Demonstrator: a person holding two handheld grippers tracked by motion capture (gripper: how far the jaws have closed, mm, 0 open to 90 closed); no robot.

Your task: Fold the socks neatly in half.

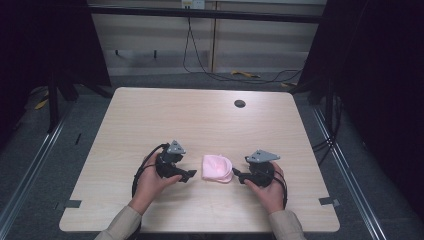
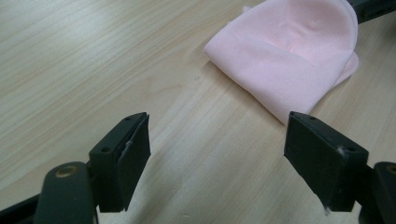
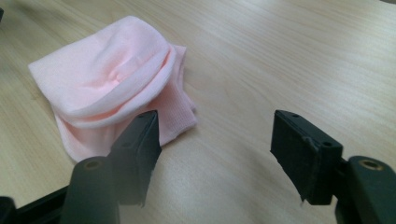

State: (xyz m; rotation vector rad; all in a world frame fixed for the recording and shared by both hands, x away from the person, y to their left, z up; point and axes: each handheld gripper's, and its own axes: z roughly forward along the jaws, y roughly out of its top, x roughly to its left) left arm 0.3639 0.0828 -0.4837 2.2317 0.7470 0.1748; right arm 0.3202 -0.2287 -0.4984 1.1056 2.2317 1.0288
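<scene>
Pink folded cloth flat on wooden table, lying between both tongs. Left gripper to cloth's left, jaws spread wide, nothing between them, bare tabletop in the gap; in left gripper view cloth sits ahead and off toward the right-hand jaw, nearest corner just short of that jaw tip, not touching. Right gripper on the opposite side, jaws likewise wide apart and holding nothing; in right gripper view cloth lies ahead and toward the left-hand jaw, lower layer's edge just beside or behind that jaw tip, contact hard to call. Bundle roughly as wide as long; slight long axis running away from the person, rounded fold toward the right gripper, straighter edge toward the left one. Layered: upper folded flap over a ribbed lower layer, visible at the right gripper's side. Judging by high view, right gripper a touch nearer the cloth than left. Likely next move: either tong shifts sideways to bring an edge into the gap before closing; as aligned now, closing catches wood only.
</scene>
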